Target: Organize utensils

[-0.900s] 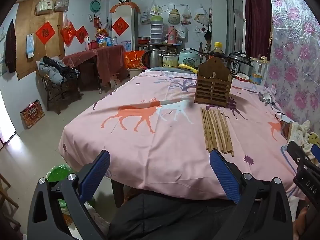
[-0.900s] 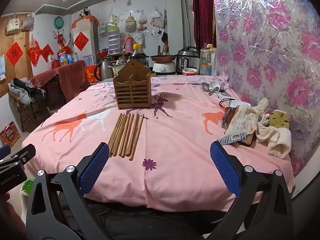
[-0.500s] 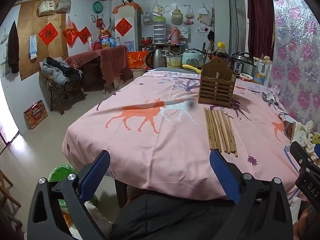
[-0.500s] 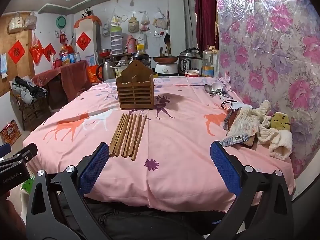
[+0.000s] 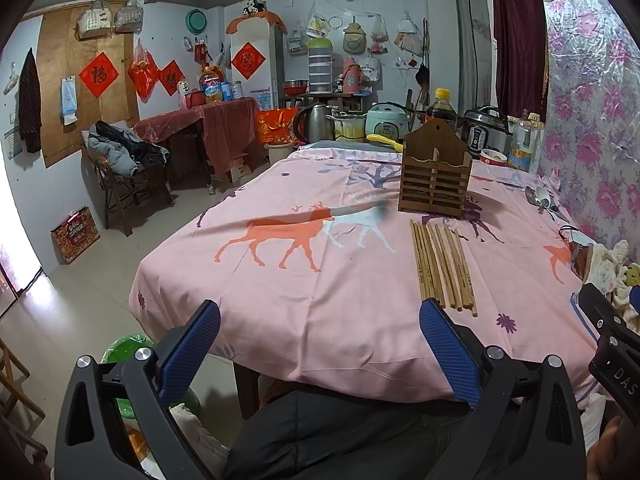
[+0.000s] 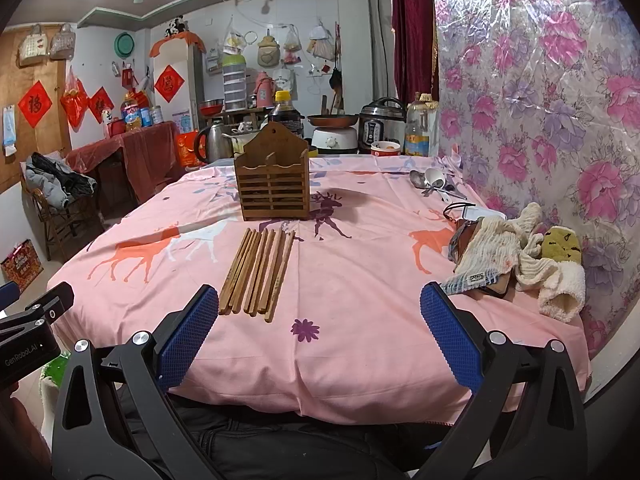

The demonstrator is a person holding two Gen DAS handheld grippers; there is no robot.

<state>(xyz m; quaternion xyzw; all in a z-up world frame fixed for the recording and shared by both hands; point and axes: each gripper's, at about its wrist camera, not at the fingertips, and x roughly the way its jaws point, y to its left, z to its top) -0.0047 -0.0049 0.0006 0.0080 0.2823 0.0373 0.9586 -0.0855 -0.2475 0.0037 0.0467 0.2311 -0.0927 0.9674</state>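
Right wrist view: the right gripper (image 6: 320, 332) gapes wide, holding nothing, short of the chopsticks (image 6: 258, 274) at 11 o'clock. The left gripper (image 5: 320, 344) is likewise spread and empty. Behind them stands the wooden holder (image 6: 272, 180); its contents are hidden.

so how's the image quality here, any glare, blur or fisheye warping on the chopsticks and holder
Left wrist view: chopsticks and wooden holder are sharp; bright glare washes out the far left edge; strong fisheye bends the walls. Right wrist view: chopsticks are crisp; the plastic-covered floral wall shows shiny highlights; the ceiling light flares at the top left; dark corners frame both views.
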